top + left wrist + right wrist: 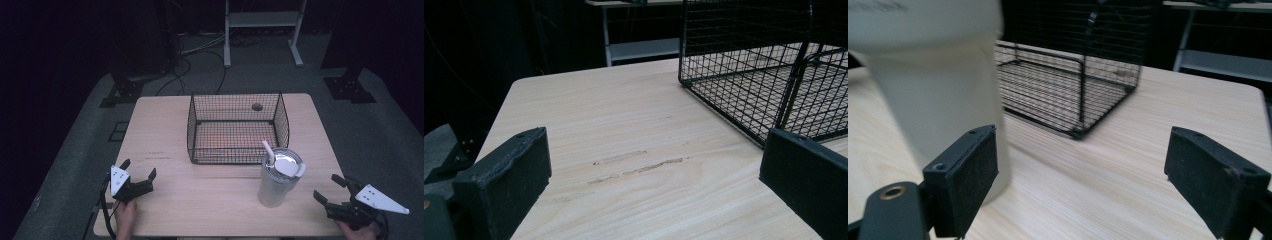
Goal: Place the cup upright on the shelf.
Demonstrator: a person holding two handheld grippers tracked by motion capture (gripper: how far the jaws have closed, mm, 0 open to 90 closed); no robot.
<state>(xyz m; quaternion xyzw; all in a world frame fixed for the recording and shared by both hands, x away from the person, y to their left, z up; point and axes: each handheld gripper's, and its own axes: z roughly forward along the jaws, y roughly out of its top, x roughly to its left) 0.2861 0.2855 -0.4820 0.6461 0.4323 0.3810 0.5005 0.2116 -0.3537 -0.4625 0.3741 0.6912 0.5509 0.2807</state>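
Tumbler (278, 181) is standing upright just before the wire basket (235, 127) on the table (165, 130) in the high view, long axis vertical, straw tilting up and away, while we are holding both grippers, left gripper (138, 177) and right gripper (330, 189), spread and empty. Left gripper view: our jaws are gaping over bare wood, basket corner ahead. Right gripper view: jaws wide, tumbler looming beside one; we judge an approach underway, next needing us to centre and close.
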